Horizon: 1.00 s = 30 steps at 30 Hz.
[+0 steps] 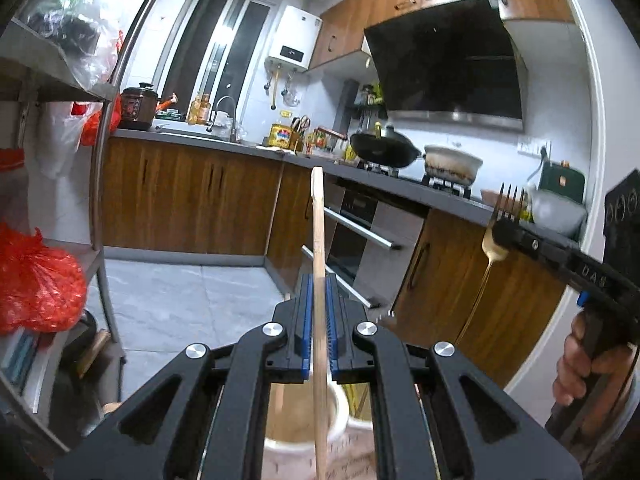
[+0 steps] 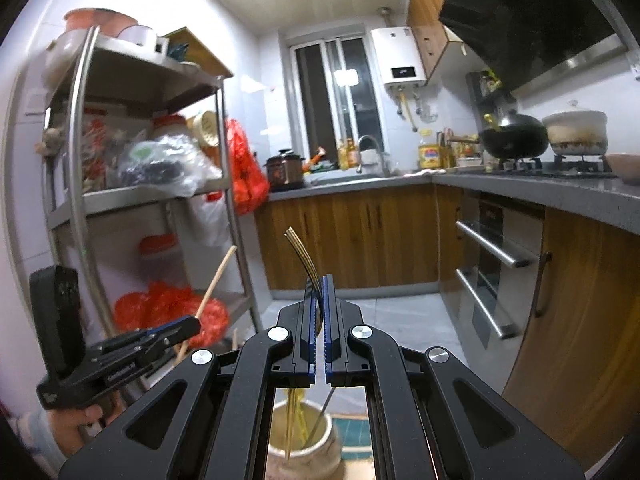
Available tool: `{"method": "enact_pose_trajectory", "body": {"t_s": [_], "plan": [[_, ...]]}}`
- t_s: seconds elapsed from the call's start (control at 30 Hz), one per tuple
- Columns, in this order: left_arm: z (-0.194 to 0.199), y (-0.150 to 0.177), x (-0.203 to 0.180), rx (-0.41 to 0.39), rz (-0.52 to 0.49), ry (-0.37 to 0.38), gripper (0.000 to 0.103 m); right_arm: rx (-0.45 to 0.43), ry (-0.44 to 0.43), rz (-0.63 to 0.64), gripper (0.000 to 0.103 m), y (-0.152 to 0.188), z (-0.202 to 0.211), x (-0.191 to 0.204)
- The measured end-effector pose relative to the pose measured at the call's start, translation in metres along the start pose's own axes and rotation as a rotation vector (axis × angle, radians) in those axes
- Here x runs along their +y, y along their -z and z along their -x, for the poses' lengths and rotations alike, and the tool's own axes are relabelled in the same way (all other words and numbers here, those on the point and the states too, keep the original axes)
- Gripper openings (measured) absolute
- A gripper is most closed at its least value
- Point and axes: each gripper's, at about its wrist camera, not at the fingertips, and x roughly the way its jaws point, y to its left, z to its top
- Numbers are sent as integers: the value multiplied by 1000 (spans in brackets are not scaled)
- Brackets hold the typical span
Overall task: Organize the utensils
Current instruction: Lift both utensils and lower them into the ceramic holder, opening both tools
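Left tool [image 1: 318,312] clamps a wooden chopstick [image 1: 318,240] upright over the white holder [image 1: 340,408]. Right tool [image 2: 318,312] clamps a gold fork [image 2: 304,256], handle down, above its jar [image 2: 328,448]. Recommended: lower each vertically, centred on the mouth, then release.
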Motion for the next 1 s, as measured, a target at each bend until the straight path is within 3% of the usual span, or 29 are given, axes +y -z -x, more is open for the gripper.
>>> {"method": "enact_pose_trajectory", "body": {"t_s": [0.17,0.37,0.67,1.0], "plan": [[-22,3,3,-15,25,-25,6,-20,11,-43,4,1,-13,-8],[-32,19,-8,-51,-69,-121,6,17,46,-12,4,21,-28,-6],[-21,43,-3,-24,-80,-122,6,114,52,-56,4,56,-47,-16],[-12,64,-11,43,-147,-120,6,140,58,-80,4,69,-47,-17]]}}
